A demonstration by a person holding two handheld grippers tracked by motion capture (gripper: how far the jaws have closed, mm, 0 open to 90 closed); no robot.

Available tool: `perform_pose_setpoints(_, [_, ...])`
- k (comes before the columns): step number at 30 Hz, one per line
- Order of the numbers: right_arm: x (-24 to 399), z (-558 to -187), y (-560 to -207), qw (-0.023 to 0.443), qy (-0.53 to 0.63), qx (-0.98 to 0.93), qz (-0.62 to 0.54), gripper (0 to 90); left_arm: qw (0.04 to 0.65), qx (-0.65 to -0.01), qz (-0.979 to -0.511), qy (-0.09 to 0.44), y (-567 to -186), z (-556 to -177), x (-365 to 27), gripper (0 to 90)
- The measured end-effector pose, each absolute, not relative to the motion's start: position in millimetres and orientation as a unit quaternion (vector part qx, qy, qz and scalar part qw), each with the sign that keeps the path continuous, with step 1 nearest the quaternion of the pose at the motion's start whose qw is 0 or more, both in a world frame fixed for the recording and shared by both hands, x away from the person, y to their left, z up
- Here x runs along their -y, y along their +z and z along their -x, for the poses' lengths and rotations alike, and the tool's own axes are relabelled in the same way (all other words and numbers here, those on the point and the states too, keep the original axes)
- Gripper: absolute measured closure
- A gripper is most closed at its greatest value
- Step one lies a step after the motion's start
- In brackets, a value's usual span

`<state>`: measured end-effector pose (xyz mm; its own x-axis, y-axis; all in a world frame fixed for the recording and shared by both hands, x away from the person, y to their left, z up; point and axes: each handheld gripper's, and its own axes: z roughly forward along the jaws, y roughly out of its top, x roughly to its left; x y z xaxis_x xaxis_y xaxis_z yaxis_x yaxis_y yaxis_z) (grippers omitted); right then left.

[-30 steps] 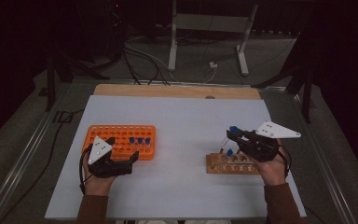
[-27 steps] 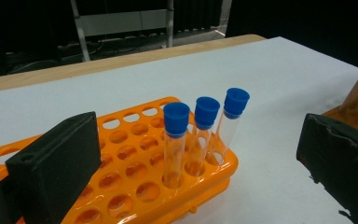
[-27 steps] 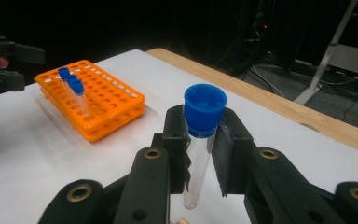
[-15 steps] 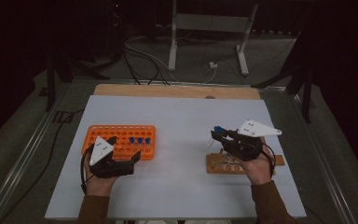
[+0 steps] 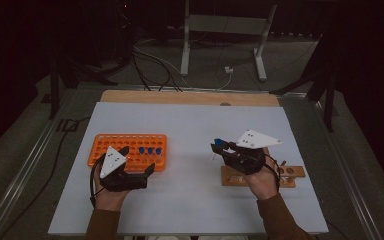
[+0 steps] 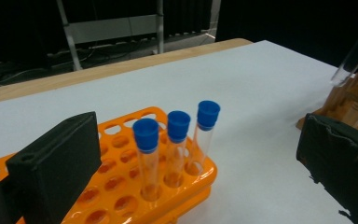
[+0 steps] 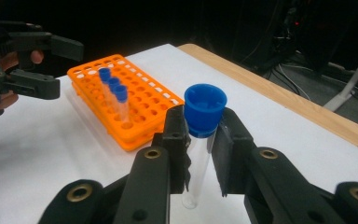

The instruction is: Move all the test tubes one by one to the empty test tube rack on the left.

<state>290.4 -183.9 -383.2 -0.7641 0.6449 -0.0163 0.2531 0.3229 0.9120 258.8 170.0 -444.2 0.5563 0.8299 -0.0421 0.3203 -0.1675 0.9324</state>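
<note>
My right gripper [image 7: 204, 140] is shut on a clear test tube with a blue cap [image 7: 205, 108], just under the cap, and holds it above the white table. From above, that gripper [image 5: 217, 147] sits left of the wooden rack [image 5: 287, 176] with the tube [image 5: 219, 143] at its tip. The orange rack [image 5: 110, 145] lies at the left and holds three blue-capped tubes [image 5: 150, 150] in a row. My left gripper [image 5: 139, 160] rests open at the rack's near edge. Its wide-apart jaws frame the three tubes [image 6: 177, 128] in the left gripper view.
The white sheet [image 5: 190, 125] covers a wooden tabletop whose far edge [image 5: 190, 97] shows. Open sheet lies between the orange rack and the wooden rack [image 6: 349, 95]. Beyond the table are a metal stand [image 5: 225, 30] and floor cables [image 5: 150, 60].
My right gripper has carried the blue-capped tube leftward, off the wooden rack and toward the orange rack. The left gripper has stayed in place.
</note>
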Motion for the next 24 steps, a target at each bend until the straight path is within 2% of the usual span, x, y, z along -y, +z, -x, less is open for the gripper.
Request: perform_pose_setpoints(24, [134,-291,-385,0.166,0.518,-0.797,-0.264,76.5,0.527,-0.367,-0.735,0.216,-443,-259,-148,0.9])
